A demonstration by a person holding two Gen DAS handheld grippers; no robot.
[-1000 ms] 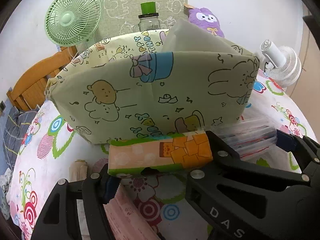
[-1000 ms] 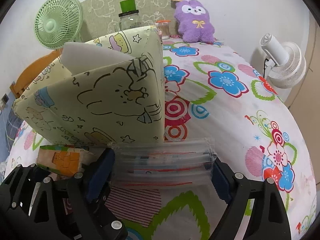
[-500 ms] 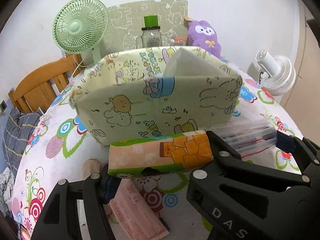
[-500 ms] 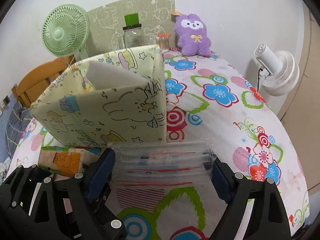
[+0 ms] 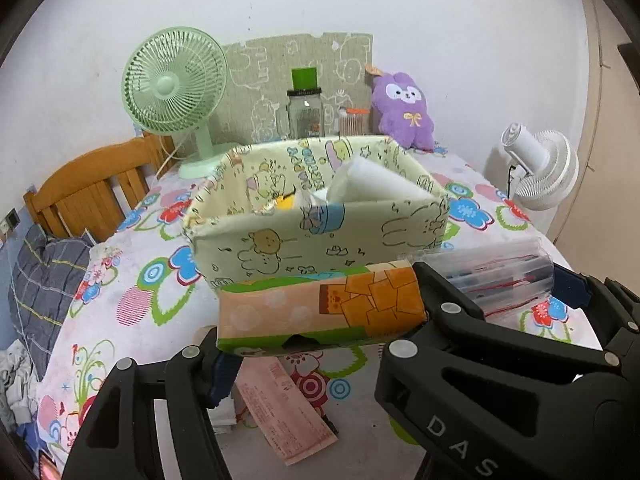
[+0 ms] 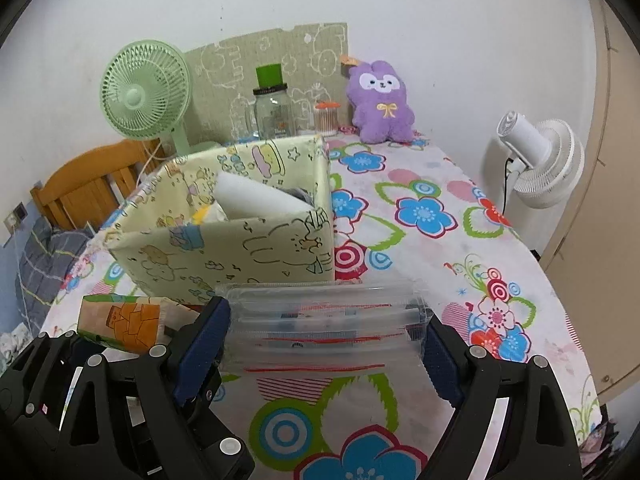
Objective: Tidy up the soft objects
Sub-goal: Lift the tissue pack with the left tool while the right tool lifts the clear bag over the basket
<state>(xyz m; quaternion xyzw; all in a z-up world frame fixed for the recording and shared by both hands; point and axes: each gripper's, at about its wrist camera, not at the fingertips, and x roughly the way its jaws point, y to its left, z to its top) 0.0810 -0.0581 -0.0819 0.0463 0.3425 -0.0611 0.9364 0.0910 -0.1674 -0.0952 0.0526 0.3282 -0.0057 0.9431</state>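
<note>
A green desk fan (image 5: 175,88) stands at the far left of the floral-clothed worktop (image 6: 432,248), with a green-lidded glass jar (image 6: 273,112) beside it. A white fan (image 6: 536,160) stands beyond the right edge. A wooden chair (image 5: 92,192) adjoins the left edge, and a pink receipt (image 5: 286,412) lies flat on the near cloth.

A lived-in home room: a table under a flowered tablecloth (image 6: 420,248) stands against a white wall. On its far edge sit a green fan (image 5: 174,88) and a purple plush toy (image 6: 380,102); a wooden chair (image 5: 84,196) stands just beside it.
</note>
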